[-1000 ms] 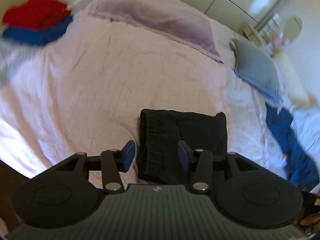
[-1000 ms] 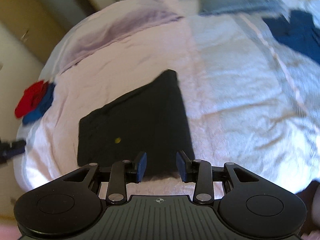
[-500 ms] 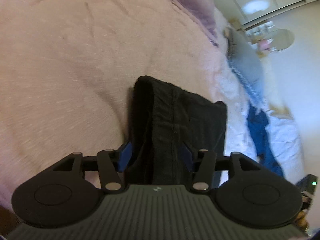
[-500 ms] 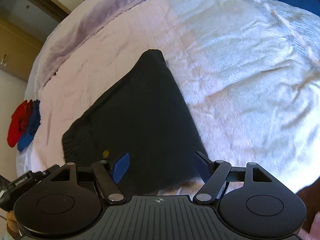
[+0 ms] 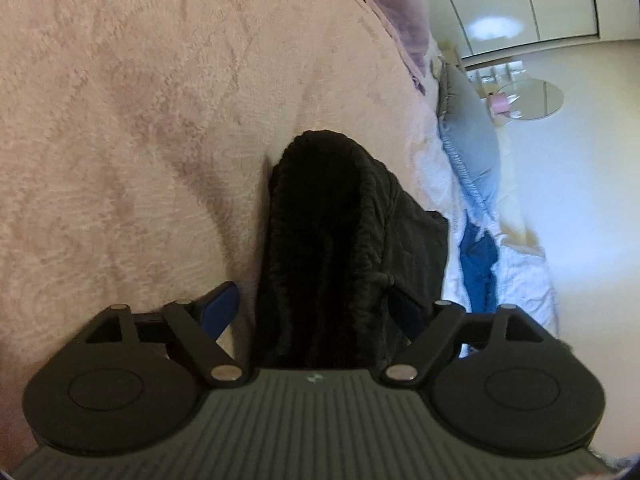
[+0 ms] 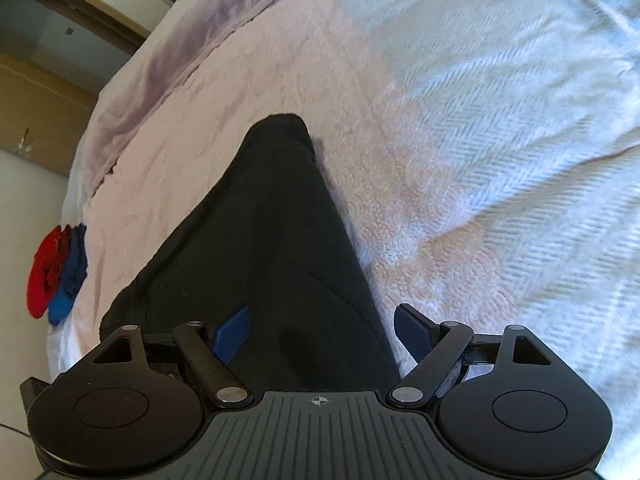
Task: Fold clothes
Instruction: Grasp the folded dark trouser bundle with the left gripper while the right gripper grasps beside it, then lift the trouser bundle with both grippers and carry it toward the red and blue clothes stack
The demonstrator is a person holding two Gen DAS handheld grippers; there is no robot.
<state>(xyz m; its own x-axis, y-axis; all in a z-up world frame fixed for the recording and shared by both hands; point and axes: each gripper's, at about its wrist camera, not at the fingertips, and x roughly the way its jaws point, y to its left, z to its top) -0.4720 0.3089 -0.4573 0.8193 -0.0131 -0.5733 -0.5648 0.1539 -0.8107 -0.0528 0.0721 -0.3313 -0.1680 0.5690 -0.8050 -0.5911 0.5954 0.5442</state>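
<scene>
A folded black garment with a ribbed elastic waistband lies on the pink bedspread. In the left wrist view its waistband end runs in between the fingers of my left gripper, which is open wide and straddles the cloth. The right wrist view shows the same black garment from its other end, reaching back between the blue pads of my right gripper, also open wide. Neither pair of pads presses on the fabric. The nearest edge of the garment is hidden under each gripper body.
A purple pillow lies at the head of the bed. Red and blue folded clothes sit at the bed's left edge. A grey pillow and a blue garment lie on the white blanket to the right.
Both grippers have come down close to the black garment and opened wider. Its ends now lie between their fingers instead of ahead of them.
</scene>
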